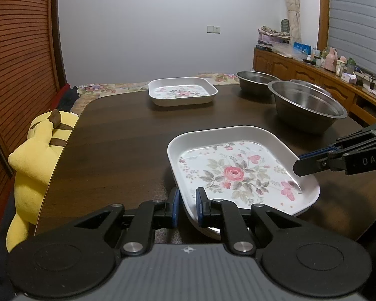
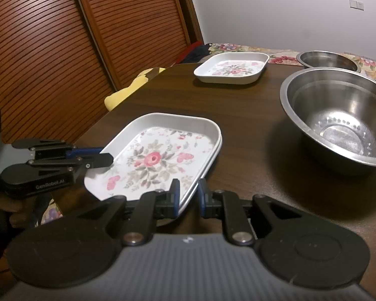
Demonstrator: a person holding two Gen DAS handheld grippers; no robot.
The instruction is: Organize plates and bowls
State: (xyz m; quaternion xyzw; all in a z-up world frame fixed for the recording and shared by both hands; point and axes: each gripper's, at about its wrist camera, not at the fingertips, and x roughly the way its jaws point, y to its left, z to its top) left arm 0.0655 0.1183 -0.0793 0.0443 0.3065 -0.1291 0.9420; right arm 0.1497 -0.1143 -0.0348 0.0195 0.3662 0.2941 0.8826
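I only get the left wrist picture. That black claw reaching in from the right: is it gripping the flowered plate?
Observer: The right gripper has its fingers astride the rim of the floral plate; whether they pinch it, I cannot tell.
Visitor: Just one plate?
Observer: No, the rim of a lower plate shows right beneath it.
Visitor: Anything inside the big bowl?
Observer: The steel bowl is empty; dots ring its base.

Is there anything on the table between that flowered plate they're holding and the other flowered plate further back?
Nothing visible: bare table lies between the near floral plate and the far floral plate. The steel bowls sit off to the right.
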